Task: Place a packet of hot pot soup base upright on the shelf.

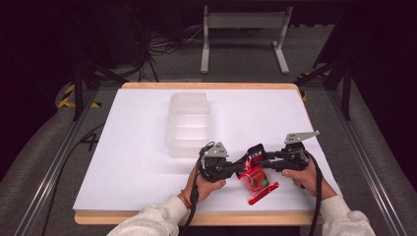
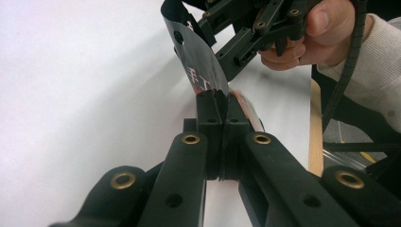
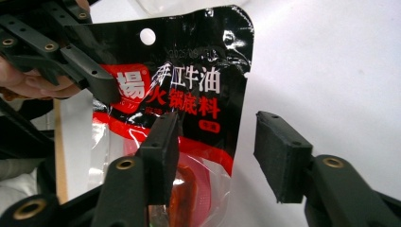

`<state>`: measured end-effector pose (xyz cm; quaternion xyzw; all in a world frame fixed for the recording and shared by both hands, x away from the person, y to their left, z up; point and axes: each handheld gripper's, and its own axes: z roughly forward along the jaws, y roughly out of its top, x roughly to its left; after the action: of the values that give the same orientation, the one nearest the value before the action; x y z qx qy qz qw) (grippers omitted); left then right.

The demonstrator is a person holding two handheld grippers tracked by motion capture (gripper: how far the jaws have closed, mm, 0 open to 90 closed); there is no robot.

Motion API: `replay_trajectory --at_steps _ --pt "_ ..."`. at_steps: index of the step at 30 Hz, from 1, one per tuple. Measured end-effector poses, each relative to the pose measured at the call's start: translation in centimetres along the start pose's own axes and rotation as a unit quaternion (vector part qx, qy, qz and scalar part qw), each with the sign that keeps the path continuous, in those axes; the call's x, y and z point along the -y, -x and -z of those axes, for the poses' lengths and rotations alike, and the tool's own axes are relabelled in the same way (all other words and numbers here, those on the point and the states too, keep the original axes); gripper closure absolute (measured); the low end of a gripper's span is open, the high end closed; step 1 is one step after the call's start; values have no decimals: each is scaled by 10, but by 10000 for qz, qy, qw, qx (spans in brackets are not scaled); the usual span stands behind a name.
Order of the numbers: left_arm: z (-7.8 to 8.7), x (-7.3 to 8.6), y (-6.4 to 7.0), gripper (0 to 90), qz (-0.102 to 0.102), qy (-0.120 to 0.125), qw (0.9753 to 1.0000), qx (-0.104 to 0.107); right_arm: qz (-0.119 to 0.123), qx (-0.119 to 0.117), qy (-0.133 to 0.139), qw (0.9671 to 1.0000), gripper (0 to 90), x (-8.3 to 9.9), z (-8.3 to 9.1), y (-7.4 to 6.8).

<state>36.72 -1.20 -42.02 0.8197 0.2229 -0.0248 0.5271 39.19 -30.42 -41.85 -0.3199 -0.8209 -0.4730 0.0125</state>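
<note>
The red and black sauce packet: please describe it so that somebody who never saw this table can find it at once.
On the white table, look at the near edge, between the two hands. The sauce packet hangs there from the left gripper, in front of the clear plastic container. It is the only coloured thing: black top, red print, clear bottom.

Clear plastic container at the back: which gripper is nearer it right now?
Left. The left gripper sits just in front of the clear plastic container, shut on the sauce packet. The right gripper is open, farther right beside the packet.
</note>
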Motion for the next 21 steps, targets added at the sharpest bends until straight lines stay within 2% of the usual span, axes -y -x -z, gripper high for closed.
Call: replay_trajectory --at_steps 2,3,6,9,11,15,18,21 --pt "2 -2 1 896 -42 62 10000 9 62 -97 50 9999 597 -1 1 -2" --pt "3 -2 1 895 -67 55 10000 -8 130 -128 62 9998 660 -2 2 -6" --pt "7 -4 3 895 -139 128 9998 -18 344 10 71 9994 760 -4 5 -14" --pt "13 -7 4 895 -220 181 9996 -66 454 -15 102 9989 851 -6 9 -18" --pt "15 -9 6 896 -289 197 9993 -108 490 -8 93 9988 863 -6 10 -20" --pt "22 -13 10 895 -480 224 9983 -222 742 58 92 9972 897 -9 14 -32" --pt "27 -16 11 895 -570 270 9976 -270 960 155 157 9951 900 -13 17 -42" --pt "33 -20 12 894 -635 322 9969 -330 1080 278 268 9934 900 -16 20 -49"
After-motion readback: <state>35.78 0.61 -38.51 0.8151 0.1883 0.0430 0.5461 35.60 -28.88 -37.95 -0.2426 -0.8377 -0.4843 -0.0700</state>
